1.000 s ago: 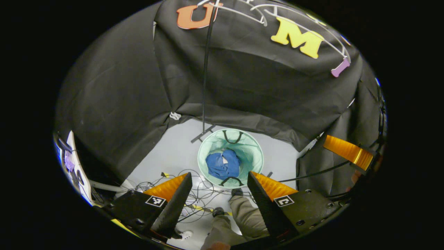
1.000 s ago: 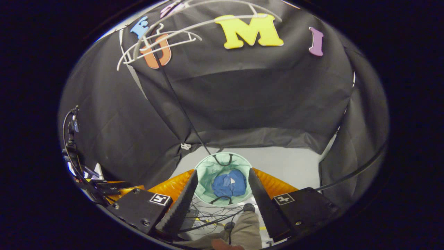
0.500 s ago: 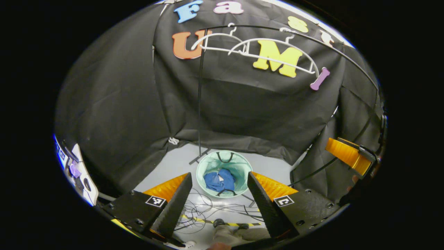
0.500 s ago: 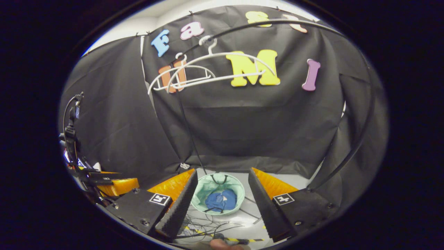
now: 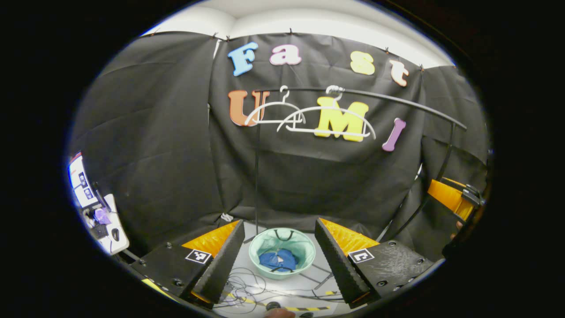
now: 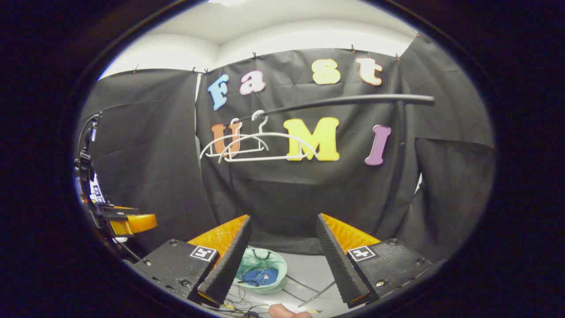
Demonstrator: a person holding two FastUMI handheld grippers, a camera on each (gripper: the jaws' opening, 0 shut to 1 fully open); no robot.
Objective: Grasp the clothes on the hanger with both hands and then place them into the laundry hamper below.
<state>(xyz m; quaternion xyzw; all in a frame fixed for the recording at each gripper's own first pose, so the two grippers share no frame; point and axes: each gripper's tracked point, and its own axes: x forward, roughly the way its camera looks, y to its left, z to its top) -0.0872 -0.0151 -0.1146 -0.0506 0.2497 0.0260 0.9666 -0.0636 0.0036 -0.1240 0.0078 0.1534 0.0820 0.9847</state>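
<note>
While both tongs, left (image 5: 279,258) and right (image 6: 281,260), stand spread and empty, blue clothes (image 5: 276,259) lie in the hamper (image 5: 300,247) at 6 o'clock beneath two bare hangers (image 5: 326,121).

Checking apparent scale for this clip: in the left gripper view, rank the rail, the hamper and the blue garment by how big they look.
1. Rail, the longest span.
2. Hamper.
3. Blue garment, lying inside the hamper.
The fisheye bends the rail, so its length is only apparent.

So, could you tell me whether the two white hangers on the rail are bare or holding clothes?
Bare. Both white hangers hang empty on the black rail, and a blue garment lies crumpled inside the green hamper below.
</note>
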